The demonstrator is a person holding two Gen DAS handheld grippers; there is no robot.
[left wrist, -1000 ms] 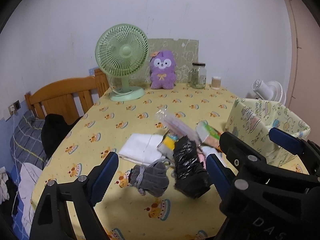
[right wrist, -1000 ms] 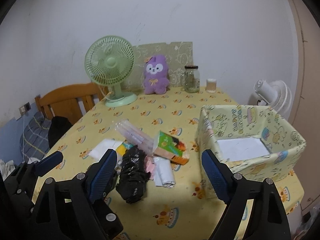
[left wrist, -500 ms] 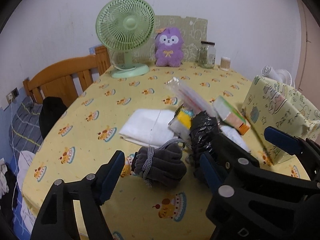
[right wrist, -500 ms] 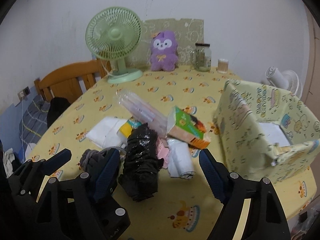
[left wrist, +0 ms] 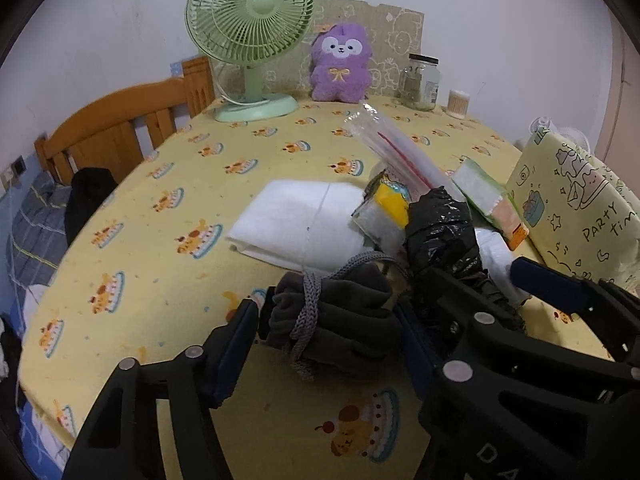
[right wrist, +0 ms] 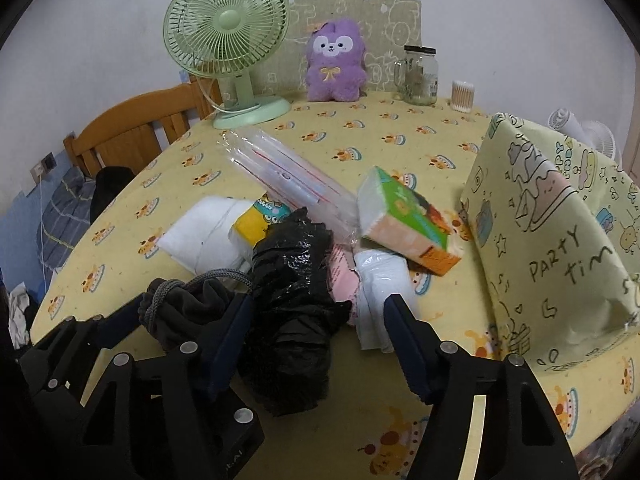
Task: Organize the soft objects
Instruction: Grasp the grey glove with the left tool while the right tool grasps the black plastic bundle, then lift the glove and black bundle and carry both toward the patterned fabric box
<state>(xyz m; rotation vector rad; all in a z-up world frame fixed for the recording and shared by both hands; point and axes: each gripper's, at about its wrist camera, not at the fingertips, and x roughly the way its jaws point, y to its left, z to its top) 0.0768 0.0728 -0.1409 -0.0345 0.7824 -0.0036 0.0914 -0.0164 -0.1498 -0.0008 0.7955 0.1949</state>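
Observation:
A dark grey drawstring pouch lies on the yellow tablecloth. My left gripper is open with one finger on each side of the pouch, close against it. A black plastic bundle lies beside it. My right gripper is open and straddles the bundle. The pouch also shows in the right wrist view. Behind lie a folded white cloth, a green tissue pack, a clear plastic sleeve and white wrapped packs.
A yellow "party time" box stands at the right. A green fan, a purple plush, a glass jar and a cotton swab cup stand along the back. A wooden bed frame is left of the table.
Both grippers have moved forward and down toward the pile. The left fingers now flank the grey pouch and the right fingers flank the black bundle.

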